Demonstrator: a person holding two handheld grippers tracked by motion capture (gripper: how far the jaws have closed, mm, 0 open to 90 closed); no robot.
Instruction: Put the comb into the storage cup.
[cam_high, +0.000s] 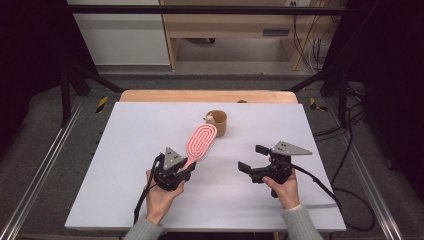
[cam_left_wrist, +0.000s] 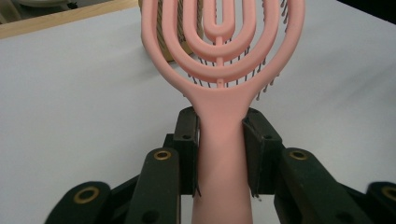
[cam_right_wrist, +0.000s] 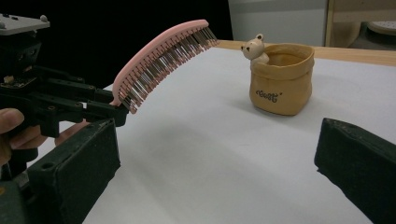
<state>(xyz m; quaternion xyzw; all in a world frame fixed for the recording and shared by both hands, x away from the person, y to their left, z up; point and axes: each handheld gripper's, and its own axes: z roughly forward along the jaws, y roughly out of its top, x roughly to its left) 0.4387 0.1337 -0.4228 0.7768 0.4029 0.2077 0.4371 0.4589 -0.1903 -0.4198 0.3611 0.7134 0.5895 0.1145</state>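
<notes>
A pink hairbrush (cam_high: 201, 141) with an open looped back is held up off a white table (cam_high: 125, 165), its bristles facing down and its head angled toward a small tan pot (cam_high: 219, 123) with a little bear figure (cam_high: 209, 119) on its rim. The pot stands near the far middle of the table, just beyond the brush's tip. The left gripper (cam_high: 186, 171) clamps the brush by its handle, one jaw pressed on each side. The right gripper (cam_high: 250, 160) waits well to the right, jaws spread wide with nothing between them.

The step in hand looks like carrying the brush toward the pot, perhaps to stand it inside. To do it well, the handle would likely need to go in first, so a handover to the free gripper may help. The pot looks light and could tip if nudged
</notes>
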